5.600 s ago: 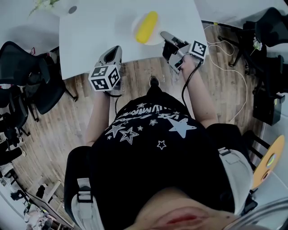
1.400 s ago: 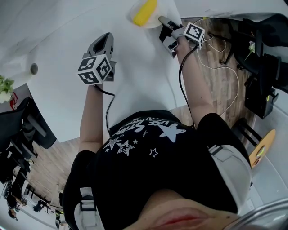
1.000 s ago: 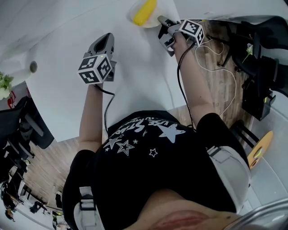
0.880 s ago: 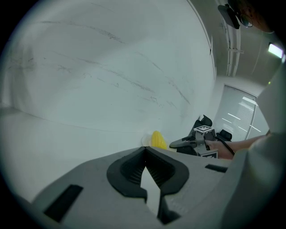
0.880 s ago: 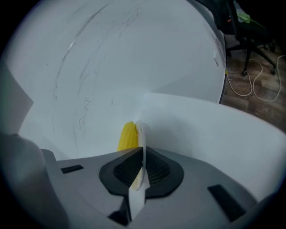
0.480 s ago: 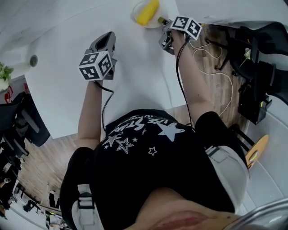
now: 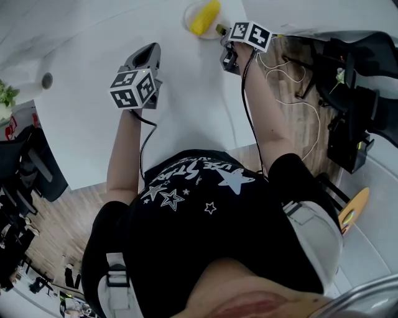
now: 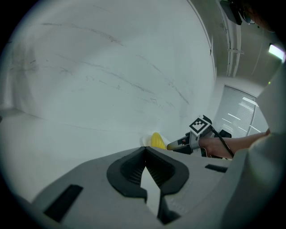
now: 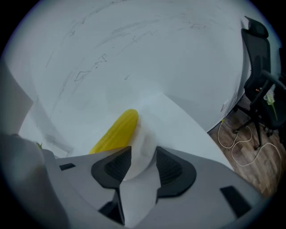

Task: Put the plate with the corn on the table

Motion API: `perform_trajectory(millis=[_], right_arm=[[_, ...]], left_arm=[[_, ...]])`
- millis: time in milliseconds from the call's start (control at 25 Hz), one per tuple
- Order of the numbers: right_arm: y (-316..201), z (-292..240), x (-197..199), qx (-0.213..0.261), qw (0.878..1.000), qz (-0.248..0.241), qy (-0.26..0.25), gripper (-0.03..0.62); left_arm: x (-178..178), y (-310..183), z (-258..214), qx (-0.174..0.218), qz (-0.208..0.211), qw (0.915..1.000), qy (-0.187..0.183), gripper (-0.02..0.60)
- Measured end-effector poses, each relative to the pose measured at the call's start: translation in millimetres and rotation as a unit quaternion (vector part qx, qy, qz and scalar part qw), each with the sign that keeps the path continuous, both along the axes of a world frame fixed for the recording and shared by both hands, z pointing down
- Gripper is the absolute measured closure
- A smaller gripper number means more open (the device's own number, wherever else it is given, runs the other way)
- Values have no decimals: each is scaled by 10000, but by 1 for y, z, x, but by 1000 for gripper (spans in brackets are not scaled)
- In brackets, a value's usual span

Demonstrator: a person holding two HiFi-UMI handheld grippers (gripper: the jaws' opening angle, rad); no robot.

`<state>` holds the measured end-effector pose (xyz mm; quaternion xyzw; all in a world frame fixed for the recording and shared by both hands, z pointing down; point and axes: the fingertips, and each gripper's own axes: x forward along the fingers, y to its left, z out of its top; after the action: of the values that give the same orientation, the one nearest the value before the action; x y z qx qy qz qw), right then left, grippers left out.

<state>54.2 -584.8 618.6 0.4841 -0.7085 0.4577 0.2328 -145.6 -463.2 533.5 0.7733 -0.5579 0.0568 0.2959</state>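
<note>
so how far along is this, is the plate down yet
Done: the plate with the corn sits on the table. In hand: the right gripper has just been opening its jaws; the plate's rim lies between them, with the pads off it. Left: pull that gripper clear. The left gripper is shut and empty.

The right claw (image 9: 143, 154) has just been opening its jaws. They now stand apart, with the rim of the plate (image 9: 144, 132) loose between them. The claw has rolled, so its marker cube (image 7: 249, 34) now faces up. The plate now lies farther in from the near edge of the table (image 7: 186, 93).
</note>
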Motion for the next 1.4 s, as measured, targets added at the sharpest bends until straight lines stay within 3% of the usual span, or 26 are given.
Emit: perform_trajectory(millis=[360,840,1400], right_arm=[[19,-16,8,136,9998,-44,111,419],[68,-73,23,540,9984,-77,-176,419],[153,-114,30,784,9946,-207,-640,427]], left_arm=[[-1,16,-16,109,-34,9999,38,574],[9,68,-65,491,26,9985,-253,575],[31,140,-101,777,83,9965,-306,575]])
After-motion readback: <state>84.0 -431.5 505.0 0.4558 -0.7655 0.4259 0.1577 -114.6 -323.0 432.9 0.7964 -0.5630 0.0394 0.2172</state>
